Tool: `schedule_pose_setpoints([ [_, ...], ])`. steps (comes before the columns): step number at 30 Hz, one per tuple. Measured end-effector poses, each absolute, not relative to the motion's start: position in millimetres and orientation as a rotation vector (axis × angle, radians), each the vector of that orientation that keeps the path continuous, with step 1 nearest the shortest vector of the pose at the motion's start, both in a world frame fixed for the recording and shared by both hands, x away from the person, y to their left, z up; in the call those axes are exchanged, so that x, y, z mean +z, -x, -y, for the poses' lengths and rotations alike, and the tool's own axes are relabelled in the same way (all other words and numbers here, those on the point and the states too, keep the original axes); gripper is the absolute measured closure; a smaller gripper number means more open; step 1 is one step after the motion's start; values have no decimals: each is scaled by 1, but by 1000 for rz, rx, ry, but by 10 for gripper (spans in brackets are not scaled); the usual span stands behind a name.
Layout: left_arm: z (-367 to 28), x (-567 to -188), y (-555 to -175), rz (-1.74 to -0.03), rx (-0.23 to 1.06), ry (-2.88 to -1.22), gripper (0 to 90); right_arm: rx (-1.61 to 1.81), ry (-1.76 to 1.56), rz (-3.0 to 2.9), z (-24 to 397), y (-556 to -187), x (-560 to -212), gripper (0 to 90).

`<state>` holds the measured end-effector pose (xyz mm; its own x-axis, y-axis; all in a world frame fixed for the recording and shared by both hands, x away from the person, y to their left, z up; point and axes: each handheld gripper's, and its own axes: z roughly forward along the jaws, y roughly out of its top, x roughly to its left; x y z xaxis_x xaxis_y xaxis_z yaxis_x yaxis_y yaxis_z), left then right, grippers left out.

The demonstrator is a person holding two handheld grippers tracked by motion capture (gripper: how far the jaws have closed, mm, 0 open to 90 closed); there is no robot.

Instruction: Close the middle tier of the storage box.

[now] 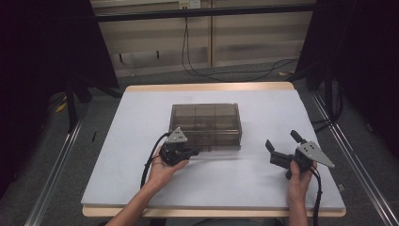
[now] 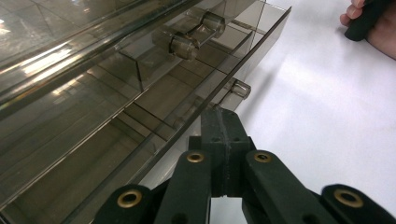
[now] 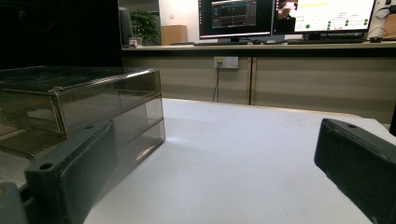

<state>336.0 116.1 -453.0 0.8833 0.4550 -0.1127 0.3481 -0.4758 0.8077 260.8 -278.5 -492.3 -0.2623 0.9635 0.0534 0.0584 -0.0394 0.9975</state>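
Left gripper (image 2: 223, 122): jaws pinched together at the lower drawer's handle (image 2: 239, 88), seemingly clamping it, presumably to draw it out; smoky drawer box (image 1: 205, 125) mid-table (image 1: 263, 188); right gripper (image 1: 281, 143) idle, jaws wide, nothing held.

High view: above, looking down. Tong views: low, close, along the table (image 1: 263, 188). All share the drawer box (image 1: 205, 123).

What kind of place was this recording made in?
Most likely a lab or office workroom set up for recording. A table under a white sheet stands between dark curtains. Beyond it, a counter carries computer monitors, and cables trail across the floor from a wall socket.
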Motion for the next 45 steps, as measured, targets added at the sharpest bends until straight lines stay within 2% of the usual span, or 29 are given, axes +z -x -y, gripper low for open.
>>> schedule_pose_setpoints([
  [45, -113, -454, -349, -608, 156, -2113, 900, 1419, -1145, -1422, 279, -261, -492, 0],
])
